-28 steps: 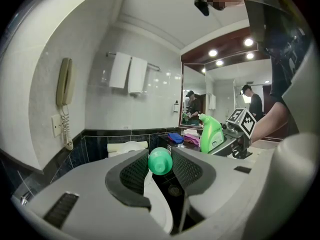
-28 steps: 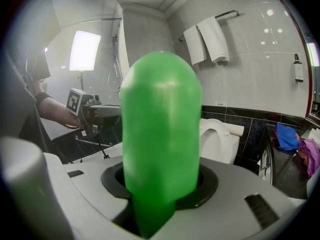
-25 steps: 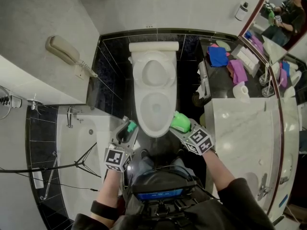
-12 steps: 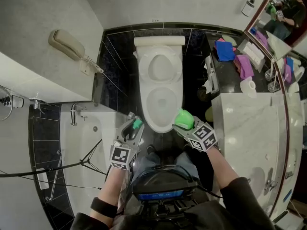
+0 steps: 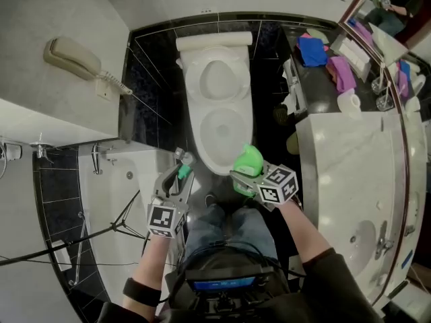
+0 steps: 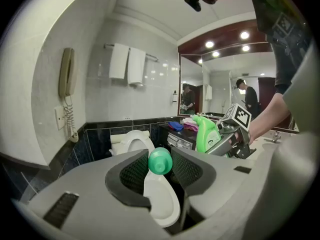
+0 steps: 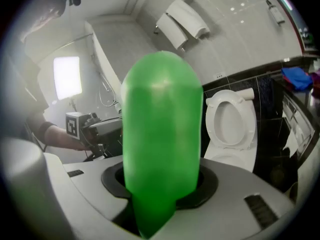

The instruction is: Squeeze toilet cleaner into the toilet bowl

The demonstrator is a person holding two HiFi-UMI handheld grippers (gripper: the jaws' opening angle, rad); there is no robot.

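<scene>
The white toilet (image 5: 215,113) stands with its lid up and its bowl uncovered, against the dark tiled wall. My right gripper (image 5: 244,177) is shut on a green toilet cleaner bottle (image 5: 248,160), just off the bowl's front right rim. In the right gripper view the bottle (image 7: 160,134) fills the middle and hides the jaws' tips; the toilet (image 7: 232,121) lies beyond it. My left gripper (image 5: 180,172) is shut on a small green cap (image 6: 160,161), at the bowl's front left. The left gripper view also catches the bottle (image 6: 206,134) in the other gripper.
A bathtub (image 5: 121,200) with a tripod (image 5: 118,224) lies to the left, and a wall phone (image 5: 71,58) hangs above it. A marble vanity (image 5: 350,180) stands to the right. Blue and pink cloths (image 5: 326,62) and a paper roll (image 5: 348,103) sit on the dark shelf.
Both grippers have drawn back a little towards the person and lower. The right one has rolled, so the bottle now stands more upright. Both grips are unchanged.
</scene>
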